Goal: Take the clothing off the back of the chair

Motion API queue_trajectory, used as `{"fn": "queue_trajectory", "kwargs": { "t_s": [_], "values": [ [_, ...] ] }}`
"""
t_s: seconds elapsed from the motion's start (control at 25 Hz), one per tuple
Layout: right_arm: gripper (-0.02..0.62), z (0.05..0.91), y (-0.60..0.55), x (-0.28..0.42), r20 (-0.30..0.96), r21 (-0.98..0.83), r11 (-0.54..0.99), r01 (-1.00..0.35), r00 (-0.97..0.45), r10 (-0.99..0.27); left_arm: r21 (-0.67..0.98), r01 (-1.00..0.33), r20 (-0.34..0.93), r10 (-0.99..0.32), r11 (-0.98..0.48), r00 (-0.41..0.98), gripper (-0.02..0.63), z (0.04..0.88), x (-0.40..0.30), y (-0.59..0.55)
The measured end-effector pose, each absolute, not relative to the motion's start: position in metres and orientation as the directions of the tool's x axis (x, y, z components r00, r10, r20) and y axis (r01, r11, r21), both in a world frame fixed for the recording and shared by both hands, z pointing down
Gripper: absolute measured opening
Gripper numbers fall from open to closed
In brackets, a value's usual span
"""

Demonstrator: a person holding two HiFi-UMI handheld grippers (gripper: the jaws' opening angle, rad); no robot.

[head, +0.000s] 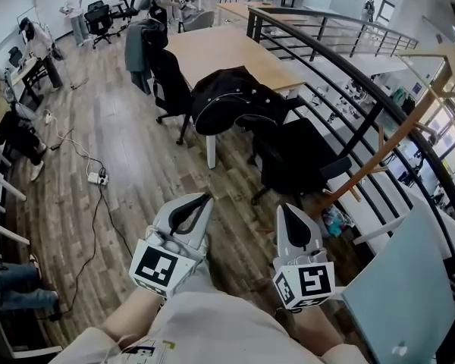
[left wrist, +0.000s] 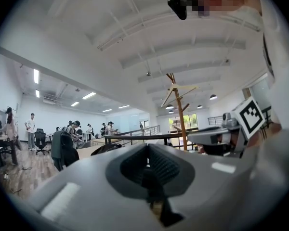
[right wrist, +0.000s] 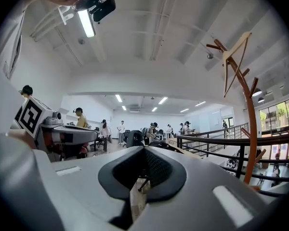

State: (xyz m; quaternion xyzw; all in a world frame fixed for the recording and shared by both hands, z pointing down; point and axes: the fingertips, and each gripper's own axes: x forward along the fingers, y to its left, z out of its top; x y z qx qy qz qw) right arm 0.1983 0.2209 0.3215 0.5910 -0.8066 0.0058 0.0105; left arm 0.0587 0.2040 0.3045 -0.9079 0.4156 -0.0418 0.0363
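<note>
Entry: we held both grippers level and low over the wood floor (head: 129, 150), side by side. The left gripper (head: 199, 203) had its fingers pressed together with nothing between them. The right gripper (head: 288, 212) was the same, fingers fully together and empty.

The black jacket (head: 231, 97) lay draped over the back of a black office chair (head: 299, 165), which stood at the near corner of the wooden counter (head: 212, 48). Both grippers were well apart from the jacket, with bare floor between.

We also noted a grey garment (head: 139, 48) hanging on another chair at the counter's far left edge. A dark railing (head: 349, 74) ran along the right.
</note>
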Motion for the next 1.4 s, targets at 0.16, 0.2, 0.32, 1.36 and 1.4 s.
{"fn": "queue_trajectory", "kwargs": {
  "t_s": [0.16, 0.2, 0.32, 1.36, 1.4],
  "values": [
    [0.000, 0.327, 0.186, 0.190, 0.037, -0.004, 0.308, -0.951, -0.308, -0.951, -0.115, -0.751, 0.053, -0.759, -0.650, 0.649, 0.003, 0.312, 0.051, 0.167],
    [0.000, 0.329, 0.176, 0.189, 0.043, -0.009, 0.310, -0.951, -0.310, -0.950, -0.110, -0.751, 0.054, -0.758, -0.651, 0.650, 0.003, 0.312, 0.050, 0.158],
    [0.000, 0.331, 0.145, 0.185, 0.056, -0.032, 0.312, -0.949, -0.314, -0.948, -0.095, -0.755, 0.062, -0.761, -0.649, 0.646, 0.003, 0.314, 0.043, 0.128],
    [0.000, 0.312, -0.114, 0.148, 0.069, -0.022, 0.180, -0.983, -0.181, -0.981, -0.077, -0.662, 0.089, -0.667, -0.745, 0.740, 0.003, 0.307, 0.008, -0.144],
    [0.000, 0.312, -0.121, 0.147, 0.066, -0.019, 0.173, -0.985, -0.174, -0.982, -0.072, -0.660, 0.090, -0.664, -0.748, 0.742, 0.003, 0.308, 0.006, -0.152]
  ]
}}
